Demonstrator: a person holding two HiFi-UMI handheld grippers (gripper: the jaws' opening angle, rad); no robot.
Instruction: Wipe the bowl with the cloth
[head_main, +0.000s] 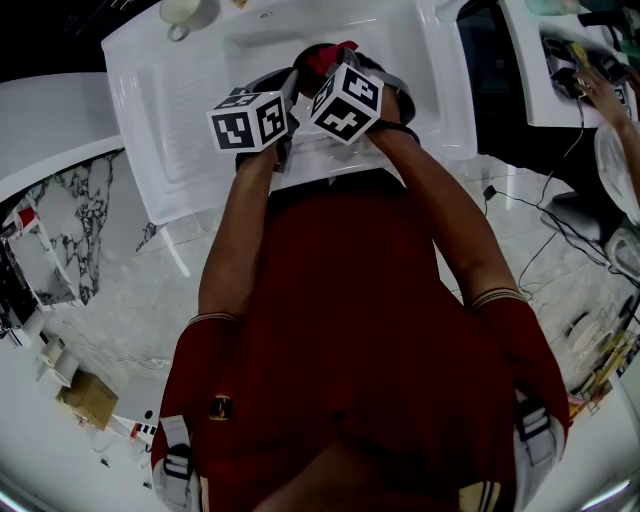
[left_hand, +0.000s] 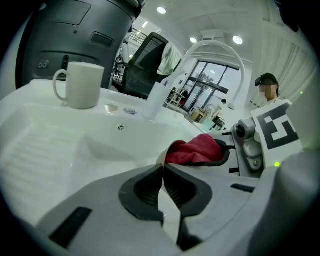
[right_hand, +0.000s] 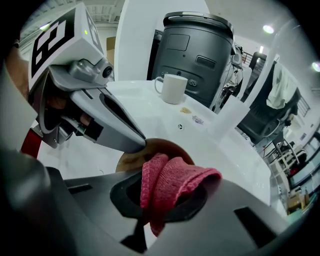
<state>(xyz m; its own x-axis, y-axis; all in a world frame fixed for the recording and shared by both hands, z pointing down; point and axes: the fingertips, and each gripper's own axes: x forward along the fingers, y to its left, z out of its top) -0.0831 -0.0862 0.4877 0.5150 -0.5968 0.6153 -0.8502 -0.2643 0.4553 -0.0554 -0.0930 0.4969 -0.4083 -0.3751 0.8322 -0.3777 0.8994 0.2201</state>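
Between the jaws of the right tool (right_hand: 160, 196) I see the red cloth (right_hand: 172, 177) clamped. The jaws are closed on it, and its folded bulk bulges out ahead of the tips. Directly beyond those tips lies the brown bowl (right_hand: 162, 147), with the cloth overhanging its near rim; I cannot tell whether cloth and bowl touch. To the left of the right tool, the left tool (left_hand: 161, 170) comes in at an angle, and its tips meet the bowl's left rim. In the left gripper view its jaws are drawn together at the tips, with a pale sliver of the rim right at that point, so I read this tool as closed on the bowl. Just ahead and to the right of the left tool, the cloth shows again in the right tool's jaws. In the head view both tools are close together over a white sink (left_hand: 75, 145). Beyond both tools, on the sink's ledge, a white mug (right_hand: 174, 88) stands upright, its handle to the left in both gripper views. A white arched faucet (left_hand: 215, 47) rises ahead and to the right of the left tool. A dark grey bin (right_hand: 200, 45) stands behind the mug.
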